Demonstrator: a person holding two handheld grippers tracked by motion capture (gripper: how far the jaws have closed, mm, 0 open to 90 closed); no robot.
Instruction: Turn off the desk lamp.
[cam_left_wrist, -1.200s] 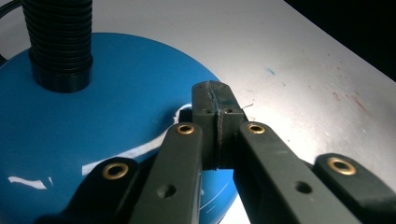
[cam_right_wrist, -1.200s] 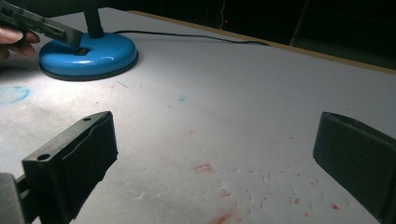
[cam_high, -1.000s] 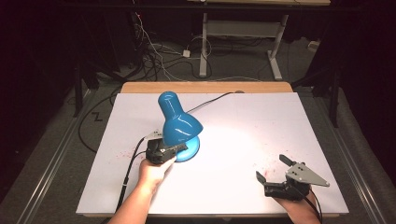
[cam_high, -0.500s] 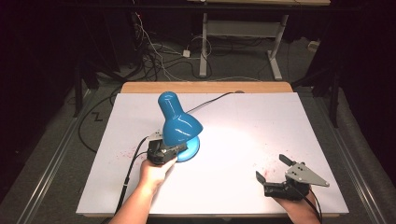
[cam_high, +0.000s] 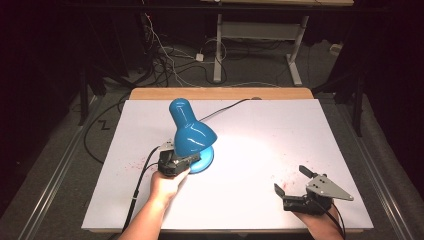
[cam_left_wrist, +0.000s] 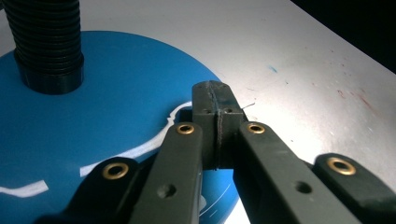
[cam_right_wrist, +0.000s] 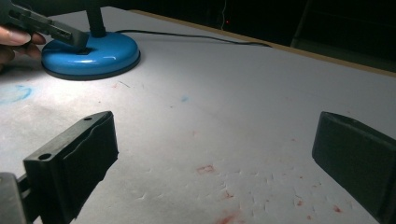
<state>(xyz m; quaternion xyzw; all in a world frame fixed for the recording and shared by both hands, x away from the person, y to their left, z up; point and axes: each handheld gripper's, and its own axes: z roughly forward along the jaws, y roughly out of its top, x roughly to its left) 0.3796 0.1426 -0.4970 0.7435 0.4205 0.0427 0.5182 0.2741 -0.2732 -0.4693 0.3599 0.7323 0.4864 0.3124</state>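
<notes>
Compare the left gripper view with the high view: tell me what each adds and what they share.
Left gripper view alone: the black ribbed neck and the left gripper with jaws pressed together over the lamp base. High view alone: the blue lamp shade, its cord, and the open right gripper. Shared: lamp base, left gripper, white table.

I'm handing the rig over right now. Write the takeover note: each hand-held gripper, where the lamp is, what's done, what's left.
Left hand-held gripper: jaws shut, tips pressed down on the blue lamp base, likely on its switch.
Right hand-held gripper: jaws open, holding nothing, resting near the table's near right edge.
Lamp: upright left of table centre, shade aimed down and right, black cord running off the far edge.
Done: the lamp appears lit; a bright pool lies on the white table.
Left: probably lift the left gripper off the base and draw it back.
</notes>
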